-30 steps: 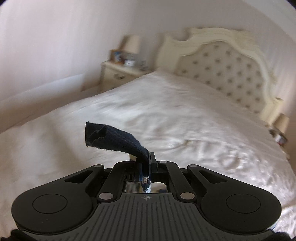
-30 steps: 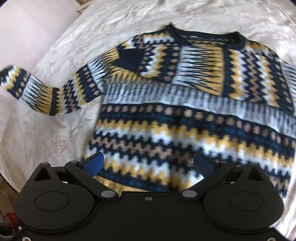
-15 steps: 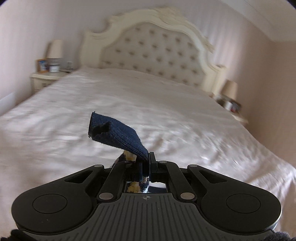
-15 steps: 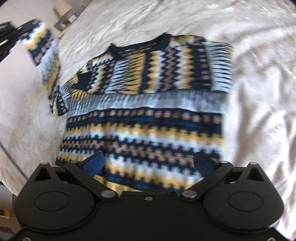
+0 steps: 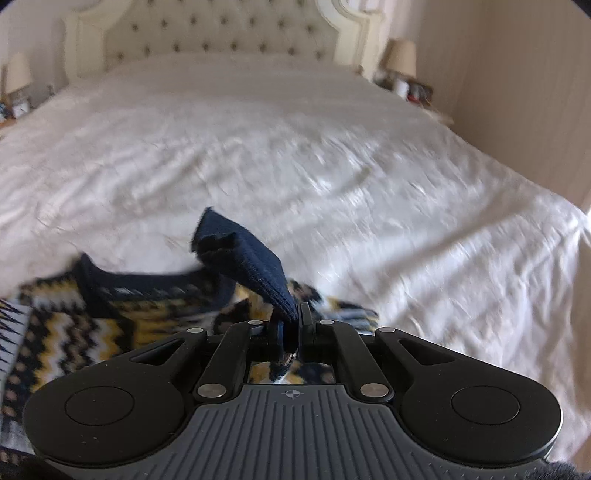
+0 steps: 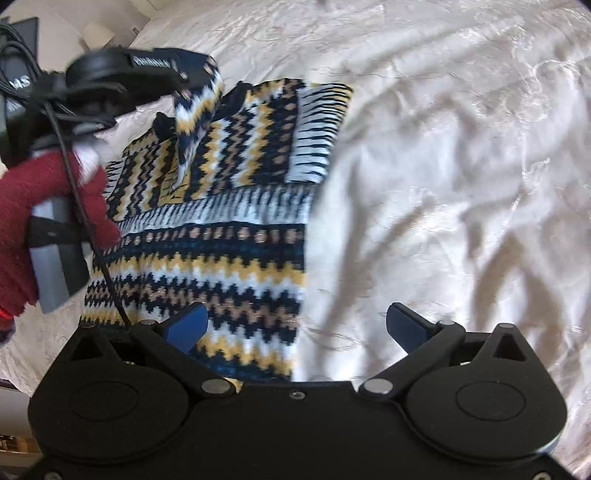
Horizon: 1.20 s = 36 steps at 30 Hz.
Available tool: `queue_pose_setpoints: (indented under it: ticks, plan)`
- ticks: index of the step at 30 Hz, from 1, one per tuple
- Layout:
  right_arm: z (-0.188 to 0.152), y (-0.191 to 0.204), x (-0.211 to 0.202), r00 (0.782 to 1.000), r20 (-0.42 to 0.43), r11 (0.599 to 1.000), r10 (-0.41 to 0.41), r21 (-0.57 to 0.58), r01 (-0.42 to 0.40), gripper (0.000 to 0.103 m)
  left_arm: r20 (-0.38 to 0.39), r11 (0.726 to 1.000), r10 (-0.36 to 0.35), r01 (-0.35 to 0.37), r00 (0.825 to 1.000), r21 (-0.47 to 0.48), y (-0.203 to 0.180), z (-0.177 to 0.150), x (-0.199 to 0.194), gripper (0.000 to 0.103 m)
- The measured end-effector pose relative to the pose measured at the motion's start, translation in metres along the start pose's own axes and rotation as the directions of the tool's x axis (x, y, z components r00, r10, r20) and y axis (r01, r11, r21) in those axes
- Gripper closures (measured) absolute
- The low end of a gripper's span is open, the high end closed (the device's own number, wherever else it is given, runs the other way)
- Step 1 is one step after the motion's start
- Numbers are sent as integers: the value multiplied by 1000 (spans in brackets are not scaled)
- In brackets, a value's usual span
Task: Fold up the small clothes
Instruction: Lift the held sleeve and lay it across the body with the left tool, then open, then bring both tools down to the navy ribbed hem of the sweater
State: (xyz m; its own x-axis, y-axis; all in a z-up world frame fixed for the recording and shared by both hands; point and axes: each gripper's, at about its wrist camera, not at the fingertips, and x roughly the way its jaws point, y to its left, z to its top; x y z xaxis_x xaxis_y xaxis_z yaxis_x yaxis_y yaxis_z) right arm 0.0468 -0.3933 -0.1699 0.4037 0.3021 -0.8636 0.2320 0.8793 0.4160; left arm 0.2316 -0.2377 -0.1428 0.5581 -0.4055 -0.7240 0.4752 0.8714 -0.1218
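A navy, yellow and white zigzag sweater (image 6: pixel 221 229) lies flat on the white bedspread (image 6: pixel 461 166). Its right sleeve lies folded over the chest. My left gripper (image 5: pixel 291 325) is shut on the navy cuff (image 5: pixel 247 262) of the left sleeve (image 6: pixel 194 122) and holds it lifted over the sweater's chest, near the collar (image 5: pixel 122 284). In the right wrist view the left gripper (image 6: pixel 201 75) is at upper left, held by a hand in a red sleeve. My right gripper (image 6: pixel 295 328) is open and empty above the sweater's hem.
The bed has a tufted cream headboard (image 5: pixel 221 33) at the far end. Nightstands with lamps stand on both sides (image 5: pixel 400 62) (image 5: pixel 16 77). Bare bedspread stretches to the right of the sweater.
My left gripper has swung the sleeve from out at the left up and over the sweater's body. The right gripper has shifted right and stays open.
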Motion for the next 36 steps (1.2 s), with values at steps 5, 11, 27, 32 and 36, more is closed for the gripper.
queue_pose_setpoints:
  ticks: [5,11,27,32,36]
  plan:
    - [4,-10,2,1000,-9,1000,11,12,-11,0,-54,996,-51,54,997,68,-22,-6,12,75]
    - [14,-13,2,1000,5,999,28,14,-28,0,-58,995,-69,74,996,74,-29,-12,8,67]
    - [20,26,21,1000,27,998,-8,59,6,0,-159,986,165,-166,973,8,132,-37,-14,67]
    - [18,59,30,999,31,998,-20,59,18,0,-229,973,228,-228,946,27,191,-41,1,67]
    - [15,80,37,999,31,997,-41,67,39,0,-268,969,242,-247,932,18,233,-45,8,67]
